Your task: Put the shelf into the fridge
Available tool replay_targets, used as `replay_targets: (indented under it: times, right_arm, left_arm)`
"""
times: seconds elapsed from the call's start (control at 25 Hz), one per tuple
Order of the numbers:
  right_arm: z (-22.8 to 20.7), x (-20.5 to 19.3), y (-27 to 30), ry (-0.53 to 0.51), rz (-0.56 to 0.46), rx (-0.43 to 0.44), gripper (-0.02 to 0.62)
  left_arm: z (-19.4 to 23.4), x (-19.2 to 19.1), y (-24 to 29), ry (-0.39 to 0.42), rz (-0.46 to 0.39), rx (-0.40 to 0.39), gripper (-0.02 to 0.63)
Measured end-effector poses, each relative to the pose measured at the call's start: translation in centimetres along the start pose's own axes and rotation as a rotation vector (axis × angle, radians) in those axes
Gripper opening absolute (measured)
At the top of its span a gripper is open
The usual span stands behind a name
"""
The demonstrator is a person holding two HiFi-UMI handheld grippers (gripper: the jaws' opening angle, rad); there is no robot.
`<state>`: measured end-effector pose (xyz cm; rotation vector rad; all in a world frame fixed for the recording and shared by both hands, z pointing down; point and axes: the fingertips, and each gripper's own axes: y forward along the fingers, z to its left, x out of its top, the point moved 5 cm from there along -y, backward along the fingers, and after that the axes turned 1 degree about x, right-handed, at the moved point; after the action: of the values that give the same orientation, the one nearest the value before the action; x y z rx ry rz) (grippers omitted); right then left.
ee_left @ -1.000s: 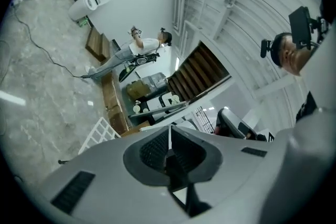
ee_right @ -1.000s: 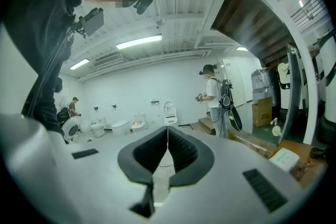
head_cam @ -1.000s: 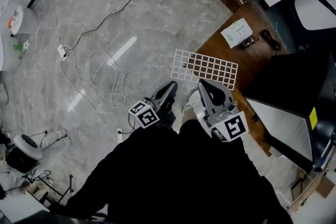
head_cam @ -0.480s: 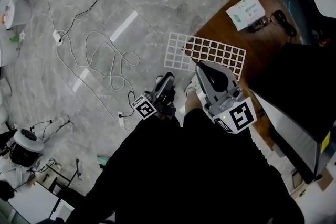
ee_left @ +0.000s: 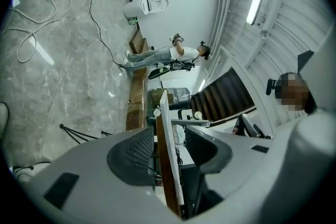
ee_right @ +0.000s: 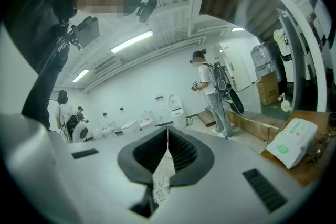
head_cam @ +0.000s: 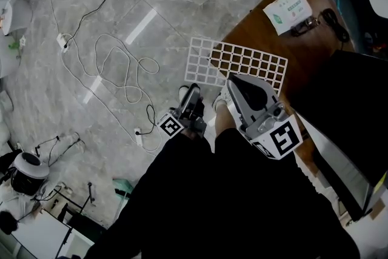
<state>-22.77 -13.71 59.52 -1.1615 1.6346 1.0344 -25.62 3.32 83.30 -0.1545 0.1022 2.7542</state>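
While the white wire shelf (head_cam: 242,63) lies flat with its far part on the brown wooden tabletop (head_cam: 267,33) and its near-left part jutting out over the grey marble floor (head_cam: 182,3), both grippers sit at its near edge, just ahead of the person's dark-clothed body. The right gripper (head_cam: 234,78) has its jaws closed on a thin wire of that edge. In the right gripper view the wire runs as a fine white line straight up between the two dark jaws. The left gripper (head_cam: 193,93), rolled onto its side, is at the shelf's overhanging corner. Its jaws have just been opening and stand wide apart. In the left gripper view the shelf's white edge, with the brown tabletop against it, shows in the gap and touches neither jaw. A white packet (head_cam: 290,9) lies further along the tabletop. A black cabinet (head_cam: 351,106) stands to the right of the shelf, and a white cable (head_cam: 127,91) loops over the floor.
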Motion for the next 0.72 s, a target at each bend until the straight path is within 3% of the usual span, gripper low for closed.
replay_targets:
  times: [0.72]
  right_arm:
    - [-2.8,-1.5,-2.6,0.034,0.025,-0.055,0.006]
  left_arm:
    - [1.0,1.7,6.4,-0.064,-0.132,-0.039,0.159]
